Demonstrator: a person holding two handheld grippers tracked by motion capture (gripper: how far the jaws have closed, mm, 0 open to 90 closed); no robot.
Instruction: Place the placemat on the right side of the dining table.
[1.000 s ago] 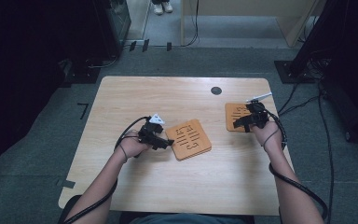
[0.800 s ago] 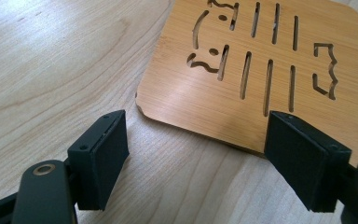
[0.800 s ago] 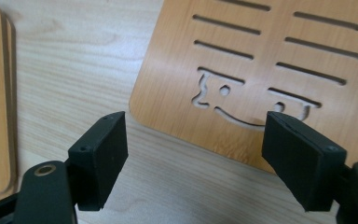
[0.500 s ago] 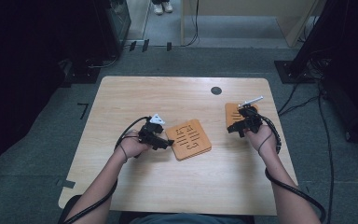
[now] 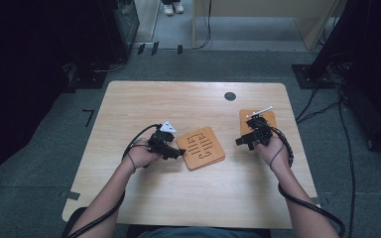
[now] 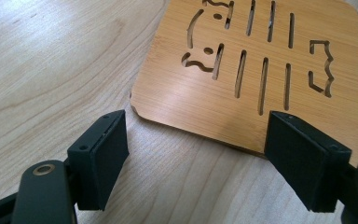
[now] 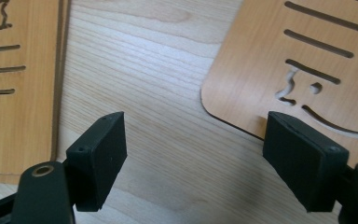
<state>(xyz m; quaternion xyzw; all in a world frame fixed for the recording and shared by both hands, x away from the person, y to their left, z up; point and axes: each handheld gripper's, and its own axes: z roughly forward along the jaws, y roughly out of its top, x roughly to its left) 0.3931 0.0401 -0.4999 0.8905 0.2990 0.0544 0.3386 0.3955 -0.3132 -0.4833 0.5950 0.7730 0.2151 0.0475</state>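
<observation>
While both forearms reach in from the bottom of the high view, the left tool (image 5: 178,152) sits just left of centre on the pale wooden desk (image 5: 144,104), and the right tool (image 5: 241,141) sits right of centre, over the lower left corner of a second board.

Two thin bamboo boards lie flat on the desk. The central board (image 5: 202,148), cut through with slots and small shaped openings, lies turned at an angle near the middle of the frame, its left edge just beside the left tool's tips. The right board (image 5: 268,118) lies near the desk's right edge, partly covered by the right tool and hand (image 5: 273,148). A small dark round disc (image 5: 230,96) marks the desk top above and between the boards. The left hand (image 5: 141,154) grips its tool from the lower left, and a black cable (image 5: 302,203) loops down along the right forearm.

In the left gripper view, the left tool (image 6: 196,149) stands wide open, holding nothing; the central board (image 6: 261,70) fills the upper right, its near edge lying between the jaws and touching neither that can be seen.

In the right gripper view, the right tool (image 7: 193,149) is likewise spread wide and empty. Bare desk (image 7: 168,93) runs between the jaws, the right board (image 7: 261,70) in the upper right with its rounded corner just above the right jaw, and the central board (image 7: 18,84) along the left edge of the frame.
</observation>
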